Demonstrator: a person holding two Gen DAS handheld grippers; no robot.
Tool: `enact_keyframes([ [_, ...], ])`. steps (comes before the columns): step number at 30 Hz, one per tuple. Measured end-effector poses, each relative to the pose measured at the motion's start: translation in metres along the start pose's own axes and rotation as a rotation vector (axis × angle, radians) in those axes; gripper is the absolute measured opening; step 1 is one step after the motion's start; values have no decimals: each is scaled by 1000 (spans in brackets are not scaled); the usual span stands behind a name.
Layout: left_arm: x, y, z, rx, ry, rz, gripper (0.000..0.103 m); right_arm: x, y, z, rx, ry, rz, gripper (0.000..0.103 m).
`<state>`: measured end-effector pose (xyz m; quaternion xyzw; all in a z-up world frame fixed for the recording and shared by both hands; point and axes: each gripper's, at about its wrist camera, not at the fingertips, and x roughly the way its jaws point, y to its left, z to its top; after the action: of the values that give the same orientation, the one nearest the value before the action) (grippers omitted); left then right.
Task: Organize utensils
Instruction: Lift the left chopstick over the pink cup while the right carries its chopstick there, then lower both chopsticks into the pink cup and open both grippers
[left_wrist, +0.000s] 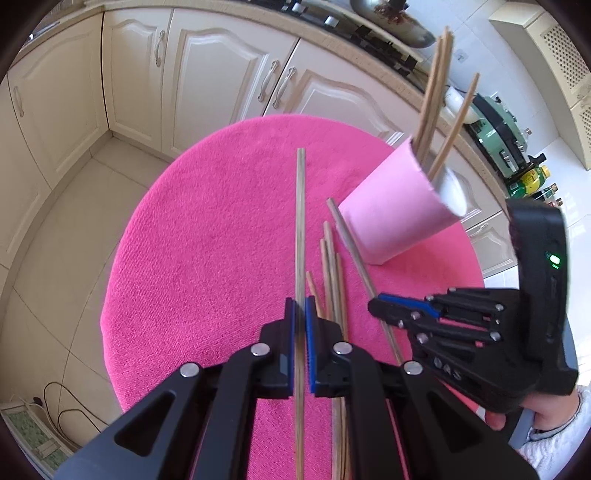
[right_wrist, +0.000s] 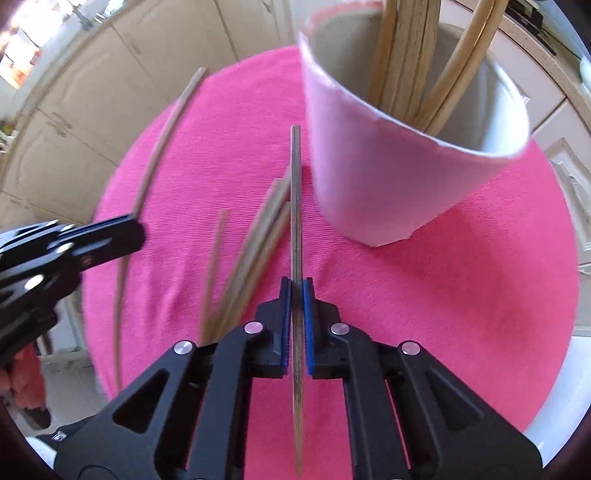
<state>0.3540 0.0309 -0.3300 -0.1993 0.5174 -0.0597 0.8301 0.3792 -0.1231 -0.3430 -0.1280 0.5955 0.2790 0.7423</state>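
A round table under a bright pink cloth (left_wrist: 207, 258) fills the space ahead of both grippers, with cream kitchen cabinets (left_wrist: 207, 74) beyond it. On the cloth, ahead and to the right of the left gripper (left_wrist: 300, 314), stands a pink cup (left_wrist: 395, 210), tilted in the fisheye view, with several wooden chopsticks (left_wrist: 436, 92) standing in it and leaning against its rim. From the right wrist the same cup sits just ahead and slightly right of the right gripper (right_wrist: 296, 295), its pale inside visible.

The left gripper is clamped on a single chopstick (left_wrist: 301, 229) that runs straight forward between its blue pads, its far end raised over the cloth. The right gripper, seen from the left wrist low on the right, likewise pinches one chopstick (right_wrist: 295, 206), whose tip reaches close beside the cup's wall.

Between the two grippers a loose bunch of chopsticks (left_wrist: 332, 273) lies on the cloth, fanned slightly, just right of the left gripper's fingers.
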Motion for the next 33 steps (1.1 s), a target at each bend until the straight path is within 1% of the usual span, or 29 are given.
enact_keyframes([
  [2,-9,-4,-1,14,-28,1,5,-13,4,-5,-6,-41,31,6],
  [4,-18,-7,-1,18,-63,-5,5,-30,6,-12,0,-97,81,6],
  [5,-24,-9,-1,19,-89,-19,5,-40,4,-14,4,-126,100,6],
  [6,-29,-11,-1,21,-116,-31,5,-51,3,-18,11,-170,128,6],
  [9,-46,-20,3,37,-203,-58,5,-83,-3,-24,37,-293,167,6],
  [11,-57,-30,8,47,-258,-81,5,-95,-10,-28,53,-360,169,6],
  [13,-65,-41,15,65,-303,-101,5,-115,-14,-31,78,-461,164,6],
  [14,-70,-49,19,85,-330,-109,5,-124,-24,-32,88,-496,164,6],
  [15,-74,-56,23,104,-352,-114,5,-135,-30,-33,109,-559,156,6],
  [17,-80,-69,32,141,-398,-131,5,-149,-35,-35,144,-647,141,6],
  [20,-82,-88,47,193,-459,-154,5,-158,-43,-26,196,-762,106,6],
  [22,-82,-100,57,219,-506,-182,5,-168,-52,-22,231,-811,86,6],
  [26,-79,-117,71,262,-583,-204,5,-176,-67,-15,276,-901,79,6],
  [33,-68,-130,91,289,-692,-240,5,-186,-80,-5,334,-1032,76,7],
])
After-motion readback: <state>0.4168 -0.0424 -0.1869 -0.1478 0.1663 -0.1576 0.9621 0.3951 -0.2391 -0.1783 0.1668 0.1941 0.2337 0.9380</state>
